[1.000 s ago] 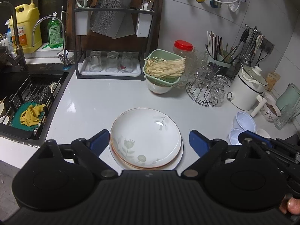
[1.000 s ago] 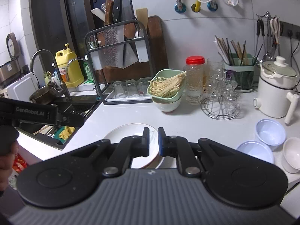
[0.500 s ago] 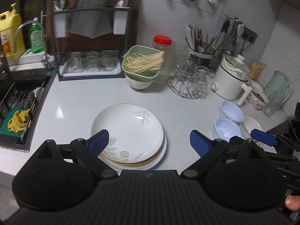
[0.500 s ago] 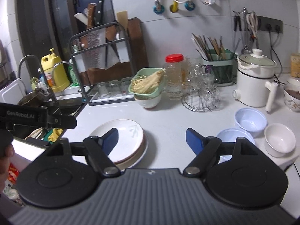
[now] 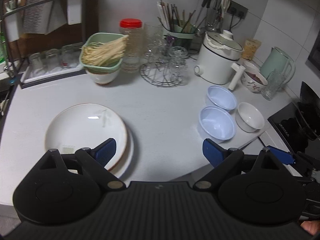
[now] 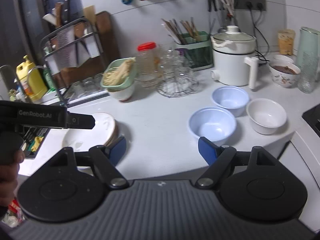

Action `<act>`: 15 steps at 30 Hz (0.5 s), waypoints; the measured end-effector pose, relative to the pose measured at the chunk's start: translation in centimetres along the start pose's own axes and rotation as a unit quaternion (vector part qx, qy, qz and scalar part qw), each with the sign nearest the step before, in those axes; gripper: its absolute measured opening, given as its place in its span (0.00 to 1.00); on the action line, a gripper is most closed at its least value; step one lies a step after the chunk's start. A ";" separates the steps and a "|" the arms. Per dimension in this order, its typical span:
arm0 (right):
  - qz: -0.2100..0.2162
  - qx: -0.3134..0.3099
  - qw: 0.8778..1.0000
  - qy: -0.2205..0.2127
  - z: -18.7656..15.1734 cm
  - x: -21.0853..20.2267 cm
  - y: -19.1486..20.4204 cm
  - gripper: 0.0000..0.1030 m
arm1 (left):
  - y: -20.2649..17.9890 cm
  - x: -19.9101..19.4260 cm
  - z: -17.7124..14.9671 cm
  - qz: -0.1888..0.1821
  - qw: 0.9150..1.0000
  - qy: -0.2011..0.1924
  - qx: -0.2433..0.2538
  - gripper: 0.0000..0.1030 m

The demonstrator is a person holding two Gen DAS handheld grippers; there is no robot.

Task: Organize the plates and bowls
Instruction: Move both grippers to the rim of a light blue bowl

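White plates (image 5: 86,128) sat stacked at the counter's (image 5: 160,108) left, and three bowls clustered at its right: two blue bowls (image 5: 217,125) touching each other, a white bowl (image 5: 250,117) just beside them. A second earlier the right gripper (image 6: 162,149) had its jaws pressed together; now they stood wide apart with nothing between them, the nearer blue bowl just ahead of its right finger. The left gripper (image 5: 159,151) was also spread and empty, and both views had swung away from the plates toward the bowls. Judging by that, the plates looked finished and nesting the bowls was next, probably starting with the near blue one.
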State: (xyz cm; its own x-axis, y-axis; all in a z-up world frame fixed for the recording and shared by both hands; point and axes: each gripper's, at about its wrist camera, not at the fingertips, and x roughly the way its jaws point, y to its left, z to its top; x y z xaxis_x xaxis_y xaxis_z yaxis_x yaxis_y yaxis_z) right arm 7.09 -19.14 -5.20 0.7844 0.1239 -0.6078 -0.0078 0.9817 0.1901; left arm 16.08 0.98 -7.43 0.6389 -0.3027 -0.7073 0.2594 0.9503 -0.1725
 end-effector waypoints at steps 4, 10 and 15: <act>-0.030 0.011 0.999 -0.006 0.2 0.4 -1.7 0.78 | -1.2 2.4 1.3 -0.007 1.000 0.010 0.015 0.93; -0.065 0.042 0.997 -0.006 0.2 2.3 -4.3 0.78 | -2.0 6.3 3.0 -0.028 0.999 0.020 0.019 0.93; -0.082 0.068 0.994 0.004 0.4 4.6 -6.4 0.77 | -2.4 9.8 3.9 -0.049 0.998 0.026 0.025 0.93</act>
State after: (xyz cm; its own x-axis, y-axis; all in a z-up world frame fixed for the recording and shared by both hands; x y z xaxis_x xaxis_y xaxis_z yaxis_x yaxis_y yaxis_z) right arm 10.96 -24.87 -8.91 0.7631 -0.0353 -0.6453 0.2052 0.9601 0.1901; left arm 24.57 -4.59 -11.23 0.5703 -0.3888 -0.7236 0.3561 0.9108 -0.2087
